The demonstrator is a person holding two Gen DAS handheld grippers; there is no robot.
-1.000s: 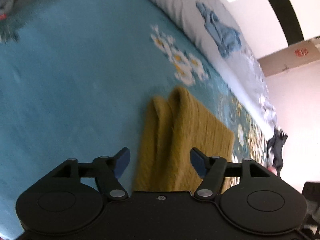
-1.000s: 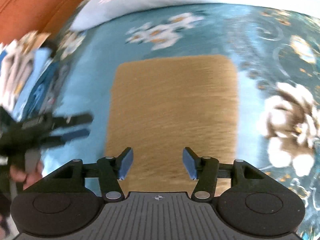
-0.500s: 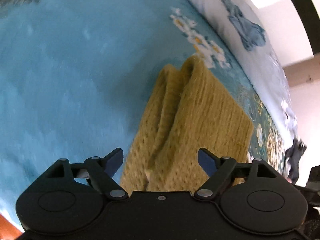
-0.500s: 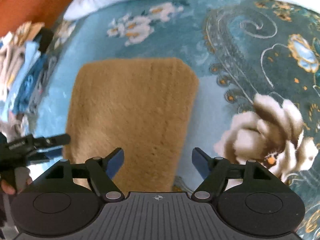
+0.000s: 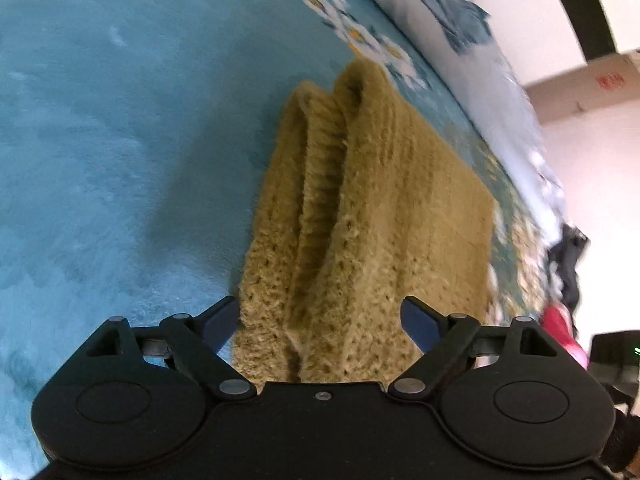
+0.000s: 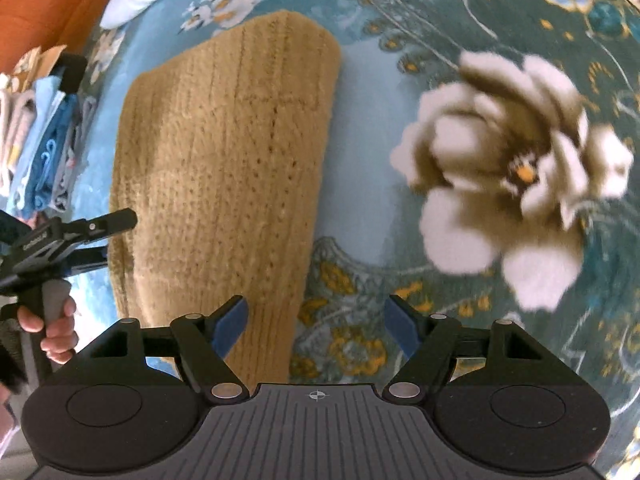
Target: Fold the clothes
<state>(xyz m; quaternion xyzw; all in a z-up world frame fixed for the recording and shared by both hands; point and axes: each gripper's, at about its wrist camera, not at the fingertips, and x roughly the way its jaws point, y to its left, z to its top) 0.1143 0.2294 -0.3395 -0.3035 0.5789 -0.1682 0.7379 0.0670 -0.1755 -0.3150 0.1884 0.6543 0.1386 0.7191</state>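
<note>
Left wrist view: the left gripper (image 5: 322, 322) has its jaws spread, one blue pad on each side of the near edge of the folded mustard knit sweater (image 5: 384, 208). Neither pad presses the fabric; the left pad sits just beside the fold stack. The sweater lies folded in several layers on the teal blanket (image 5: 120, 140), its open layered edge facing the camera. Beyond the sweater, a white floral print (image 5: 360, 36) marks the blanket, and a blue garment (image 5: 460, 20) lies on the pale sheet (image 5: 488, 80) at the far edge. Dark clothing (image 5: 568, 260) lies near the right edge of the blanket.

Right wrist view: the right gripper (image 6: 318, 326) also has its jaws spread and holds nothing. Its left pad is over the near right corner of the sweater (image 6: 224, 160); its right pad is over the patterned blanket (image 6: 360, 220). A large white flower print (image 6: 508, 176) lies to the right of the sweater. The left gripper (image 6: 100, 232), held by a hand (image 6: 56, 324), is at the sweater's left edge. A stack of folded clothes (image 6: 40, 140) sits at the blanket's left edge.
</note>
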